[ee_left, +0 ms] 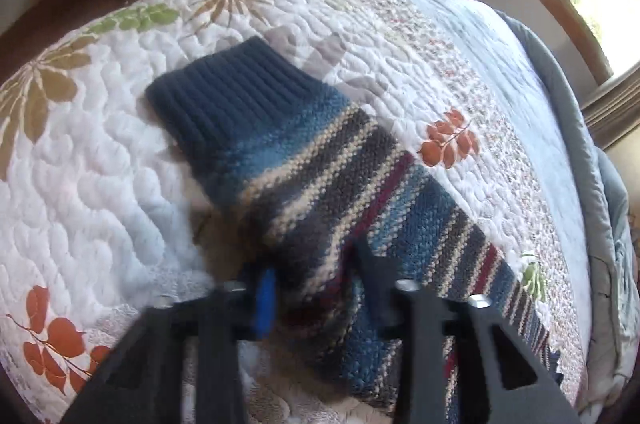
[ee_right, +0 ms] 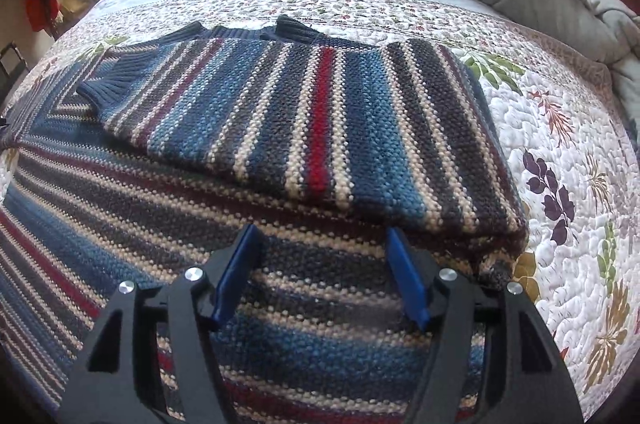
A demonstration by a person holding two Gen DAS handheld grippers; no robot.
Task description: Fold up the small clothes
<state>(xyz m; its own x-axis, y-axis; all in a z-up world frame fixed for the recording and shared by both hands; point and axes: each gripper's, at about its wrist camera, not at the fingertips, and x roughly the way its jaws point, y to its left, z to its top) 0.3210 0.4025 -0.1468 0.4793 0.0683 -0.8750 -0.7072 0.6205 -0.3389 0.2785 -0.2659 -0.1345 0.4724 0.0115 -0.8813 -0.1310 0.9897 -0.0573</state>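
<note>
Your left claw (ee_left: 316,288) is pointing down at the left sleeve (ee_left: 256,128) of the striped sweater (ee_right: 280,112), which is lying flat on the quilted bed (ee_left: 100,152). The fingers are standing narrow and the knit is bunching up between them, so the claw is looking closed on the sleeve near the shoulder, although the picture is blurred there and I cannot be fully sure that the pads are pressing. The ribbed cuff (ee_left: 224,84) is lying further out on the quilt, away from you. Moving to the right, the right sleeve (ee_right: 304,120) is already lying folded across the body of the sweater. Your right claw (ee_right: 320,264) is hovering over the body just below that sleeve, with the blue pads (ee_right: 236,272) standing wide apart and nothing between them. In my judgement you are working on the sleeve step, and the left sleeve is the part not yet done. The next move is asking for a firm hold of this sleeve, then carrying it across the body so that it is lying over the other one without dragging the whole sweater.
</note>
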